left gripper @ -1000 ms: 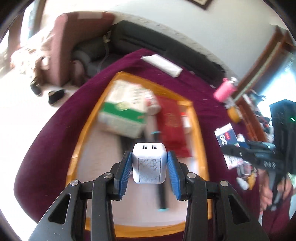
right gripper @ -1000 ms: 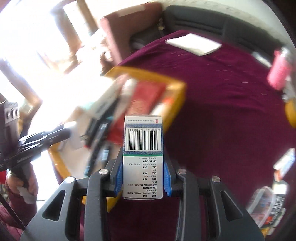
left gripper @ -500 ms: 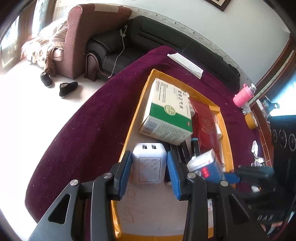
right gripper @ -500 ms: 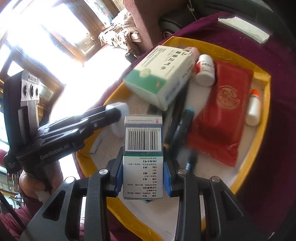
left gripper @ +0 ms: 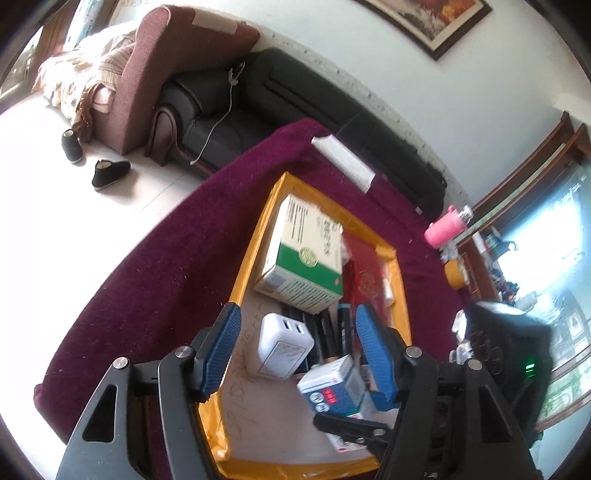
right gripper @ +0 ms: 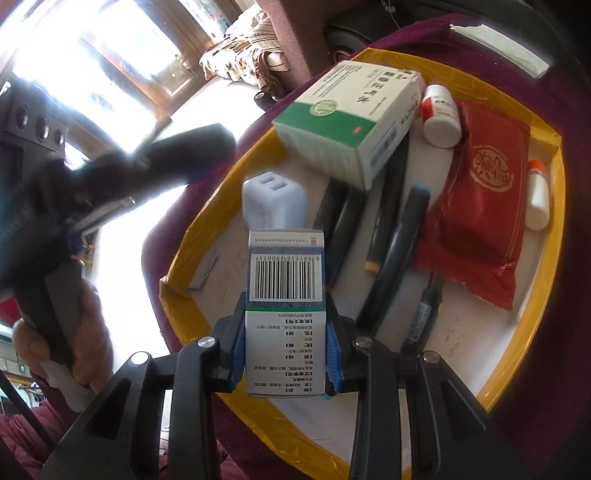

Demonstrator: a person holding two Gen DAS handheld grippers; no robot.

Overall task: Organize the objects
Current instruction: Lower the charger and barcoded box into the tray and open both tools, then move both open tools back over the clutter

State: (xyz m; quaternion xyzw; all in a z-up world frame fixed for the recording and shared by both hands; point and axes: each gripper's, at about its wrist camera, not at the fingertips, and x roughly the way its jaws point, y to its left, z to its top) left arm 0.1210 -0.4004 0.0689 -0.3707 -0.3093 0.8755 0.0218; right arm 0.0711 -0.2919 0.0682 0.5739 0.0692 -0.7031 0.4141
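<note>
A black leather sofa [left gripper: 303,103] ran along the white wall [left gripper: 480,110] across the upper middle of the left wrist view, with a maroon armchair [left gripper: 155,85] at the upper left beside it. A patterned blanket [left gripper: 81,81] draped over the armchair. Two black shoes [left gripper: 92,158] sat on the pale floor [left gripper: 74,229] at the left. A framed picture [left gripper: 436,22] hung at the top edge. Bright windows [right gripper: 92,66] filled the upper left of the right wrist view.
</note>
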